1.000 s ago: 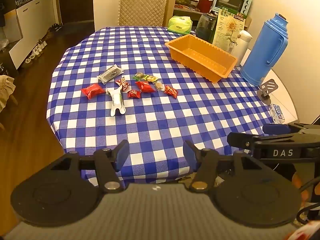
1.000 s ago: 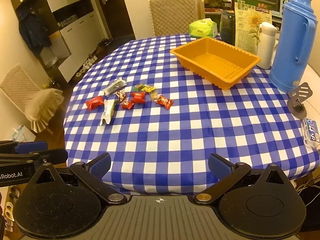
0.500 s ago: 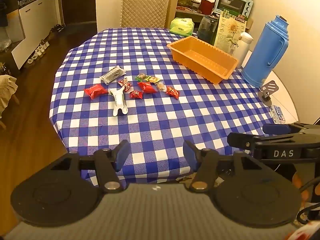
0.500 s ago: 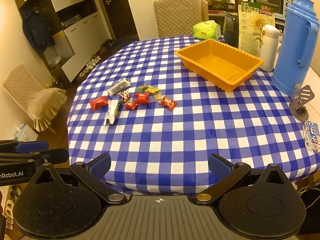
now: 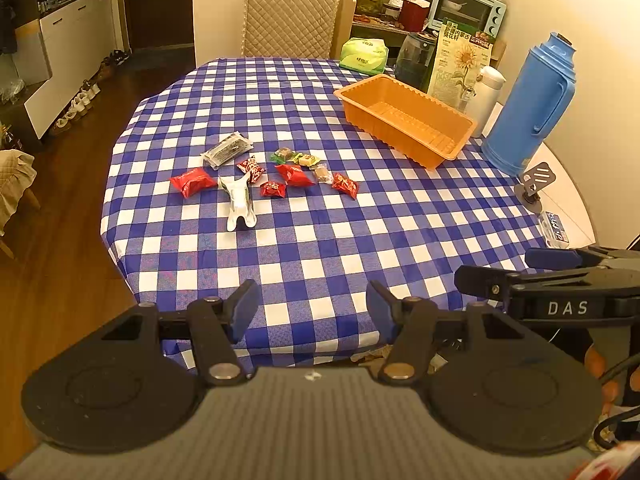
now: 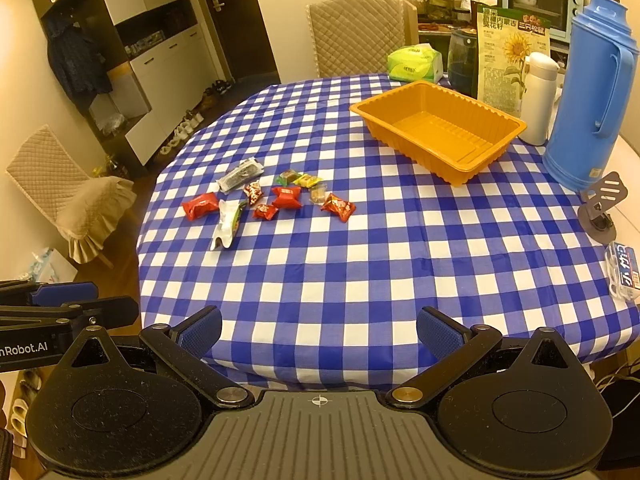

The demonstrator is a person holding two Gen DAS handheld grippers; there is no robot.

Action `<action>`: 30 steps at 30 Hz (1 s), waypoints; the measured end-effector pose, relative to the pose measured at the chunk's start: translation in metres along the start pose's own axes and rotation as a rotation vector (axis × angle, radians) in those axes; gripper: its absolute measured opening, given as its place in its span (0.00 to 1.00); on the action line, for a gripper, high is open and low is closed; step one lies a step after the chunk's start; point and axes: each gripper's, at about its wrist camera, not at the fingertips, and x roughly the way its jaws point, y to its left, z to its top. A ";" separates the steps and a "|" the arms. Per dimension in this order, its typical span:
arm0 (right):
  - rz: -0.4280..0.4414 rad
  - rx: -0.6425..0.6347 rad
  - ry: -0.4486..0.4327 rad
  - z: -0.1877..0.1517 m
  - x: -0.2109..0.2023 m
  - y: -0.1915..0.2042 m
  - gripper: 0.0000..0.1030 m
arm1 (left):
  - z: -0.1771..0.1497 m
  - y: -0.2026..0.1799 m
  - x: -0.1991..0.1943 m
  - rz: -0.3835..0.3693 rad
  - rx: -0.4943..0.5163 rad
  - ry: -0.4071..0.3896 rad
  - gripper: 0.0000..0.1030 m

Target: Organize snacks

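Observation:
Several wrapped snacks lie in a cluster on the blue checked tablecloth (image 5: 320, 240): red packets (image 5: 192, 181) (image 6: 286, 197), a white pouch (image 5: 239, 204) (image 6: 226, 224), a clear dark packet (image 5: 226, 149) (image 6: 240, 175), small green and yellow candies (image 5: 296, 157) (image 6: 298, 179). An empty orange tray (image 5: 404, 120) (image 6: 438, 128) stands at the back right. My left gripper (image 5: 312, 306) is open and empty over the near table edge. My right gripper (image 6: 319, 330) is open and empty, also at the near edge, well short of the snacks.
A blue thermos (image 5: 532, 104) (image 6: 592, 88), a white bottle (image 6: 538, 96), a sunflower bag (image 6: 508, 56), a green tissue pack (image 5: 364, 54) and a dark jar stand behind the tray. A grey phone stand (image 6: 600, 208) and small box (image 6: 622, 270) sit right. A chair (image 5: 292, 16) is beyond.
Both grippers have drawn back and risen slightly from the table, so the snacks and tray look a little farther. Both stay open. Nothing on the table moved.

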 end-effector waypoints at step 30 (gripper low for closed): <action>0.002 -0.003 -0.005 -0.001 0.002 -0.001 1.00 | 0.000 0.002 -0.004 -0.001 -0.002 -0.004 0.55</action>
